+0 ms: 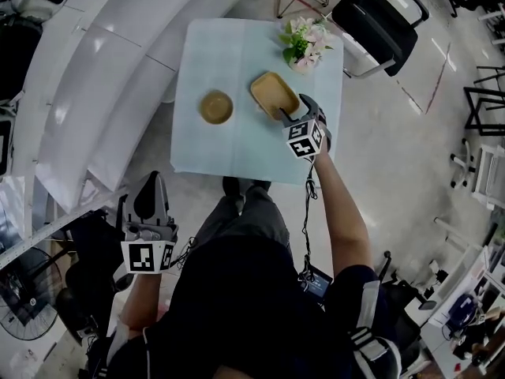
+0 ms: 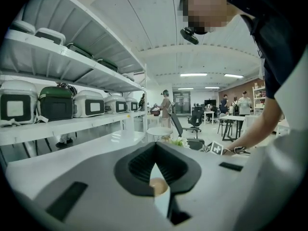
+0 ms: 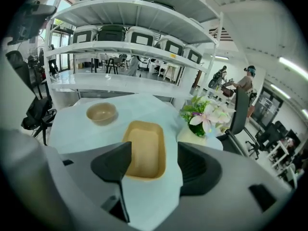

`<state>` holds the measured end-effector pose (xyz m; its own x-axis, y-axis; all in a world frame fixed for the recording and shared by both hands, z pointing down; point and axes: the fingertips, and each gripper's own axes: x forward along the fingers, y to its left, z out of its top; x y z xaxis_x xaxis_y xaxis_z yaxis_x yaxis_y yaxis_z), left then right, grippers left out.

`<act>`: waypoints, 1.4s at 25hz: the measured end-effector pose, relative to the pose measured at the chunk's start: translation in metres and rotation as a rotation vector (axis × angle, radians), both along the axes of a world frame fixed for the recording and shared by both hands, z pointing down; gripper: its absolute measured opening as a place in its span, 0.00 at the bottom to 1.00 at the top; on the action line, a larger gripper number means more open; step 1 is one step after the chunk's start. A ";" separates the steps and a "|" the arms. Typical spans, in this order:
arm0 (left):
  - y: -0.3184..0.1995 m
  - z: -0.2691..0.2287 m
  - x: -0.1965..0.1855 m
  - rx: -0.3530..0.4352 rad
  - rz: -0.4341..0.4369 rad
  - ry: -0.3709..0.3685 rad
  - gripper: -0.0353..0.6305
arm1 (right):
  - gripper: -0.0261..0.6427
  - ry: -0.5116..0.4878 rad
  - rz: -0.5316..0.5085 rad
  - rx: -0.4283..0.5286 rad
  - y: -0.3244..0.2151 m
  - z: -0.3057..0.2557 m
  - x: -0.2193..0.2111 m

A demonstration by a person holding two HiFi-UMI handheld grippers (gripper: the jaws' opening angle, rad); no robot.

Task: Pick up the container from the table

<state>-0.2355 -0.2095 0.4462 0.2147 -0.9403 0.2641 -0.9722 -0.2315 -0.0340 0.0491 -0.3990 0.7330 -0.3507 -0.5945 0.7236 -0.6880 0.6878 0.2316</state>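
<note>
Tan container [image 3: 144, 149], apparently just beyond jaws

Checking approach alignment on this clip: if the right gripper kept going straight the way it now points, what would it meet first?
Most likely the tan rectangular container, which lies on the table straight ahead of the right gripper, framed between its open jaws. Depth is hard to judge.

A small square table [image 1: 237, 144] covered with a pale mint cloth carries three things. A round tan bowl [image 1: 215, 106] sits left of centre. A shallow rectangular tan container [image 1: 273, 95] with rounded corners lies to its right, near but not touching. A pot of pink and white flowers [image 1: 306, 44] stands at the far right corner.
</note>
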 end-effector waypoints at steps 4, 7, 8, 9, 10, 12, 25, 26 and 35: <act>-0.006 0.005 -0.002 -0.012 -0.010 -0.009 0.06 | 0.48 0.023 0.014 -0.014 -0.013 0.015 0.011; -0.010 0.008 -0.002 -0.018 -0.018 -0.014 0.06 | 0.45 0.027 0.019 -0.030 -0.018 0.027 0.016; -0.011 0.009 -0.002 -0.020 -0.022 -0.016 0.06 | 0.44 0.026 0.021 -0.037 -0.020 0.031 0.017; -0.011 0.010 -0.003 -0.023 -0.026 -0.018 0.06 | 0.44 0.024 0.021 -0.045 -0.021 0.034 0.017; -0.012 0.011 -0.004 -0.027 -0.030 -0.020 0.06 | 0.43 0.023 0.019 -0.053 -0.022 0.038 0.017; -0.014 0.014 -0.005 -0.034 -0.039 -0.024 0.06 | 0.41 0.022 0.016 -0.069 -0.026 0.045 0.016; -0.022 0.025 -0.015 -0.064 -0.079 -0.044 0.06 | 0.28 0.074 0.020 -0.201 -0.033 0.088 0.024; -0.023 0.026 -0.015 -0.065 -0.081 -0.044 0.06 | 0.26 0.077 0.022 -0.201 -0.034 0.089 0.024; -0.027 0.030 -0.017 -0.073 -0.086 -0.045 0.06 | 0.11 0.080 0.026 -0.216 -0.036 0.095 0.022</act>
